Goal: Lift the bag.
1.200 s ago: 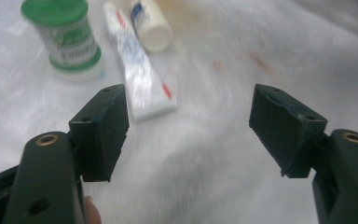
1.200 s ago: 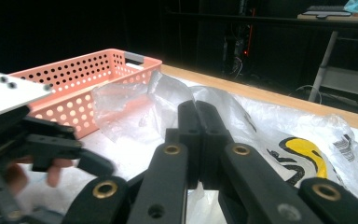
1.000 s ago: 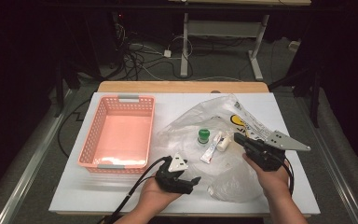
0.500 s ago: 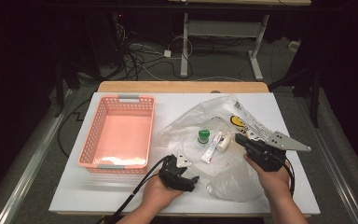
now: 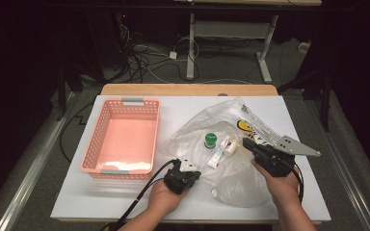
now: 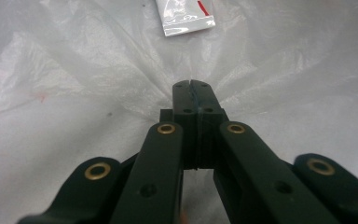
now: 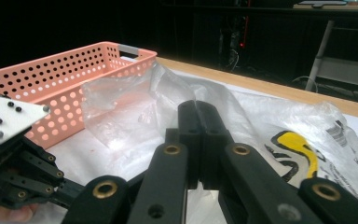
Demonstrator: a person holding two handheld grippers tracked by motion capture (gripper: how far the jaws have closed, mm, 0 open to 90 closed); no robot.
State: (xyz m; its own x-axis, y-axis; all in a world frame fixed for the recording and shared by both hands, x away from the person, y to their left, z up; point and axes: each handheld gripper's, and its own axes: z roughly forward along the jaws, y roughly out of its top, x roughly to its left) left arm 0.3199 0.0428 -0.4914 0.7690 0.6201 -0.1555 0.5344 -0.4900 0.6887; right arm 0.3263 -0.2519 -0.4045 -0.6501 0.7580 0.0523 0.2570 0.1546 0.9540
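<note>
A crumpled clear plastic bag [image 5: 231, 178] with a yellow print lies right of centre on the white table [image 5: 101, 202]. A green-capped bottle [image 5: 211, 140] and a white tube [image 5: 218, 155] rest at the bag's middle. My left gripper [image 5: 196, 166] sits at the bag's near left edge. In the left gripper view it [image 6: 192, 85] is shut, with film wrinkles fanning out from its tips and the tube's end [image 6: 185, 18] just ahead. My right gripper [image 5: 246, 142] is at the bag's right side. Its jaws [image 7: 196, 105] are shut, and raised bag film [image 7: 121, 109] meets the tips.
A pink perforated basket [image 5: 94, 144] stands on the table's left half, also seen in the right gripper view [image 7: 65, 70]. The left gripper's body and white plate [image 7: 7, 119] show low at the left there. Cables and desk legs lie on the floor beyond the far edge.
The left hand and its gripper have shifted slightly forward toward the bag. The right gripper has stayed in place.
</note>
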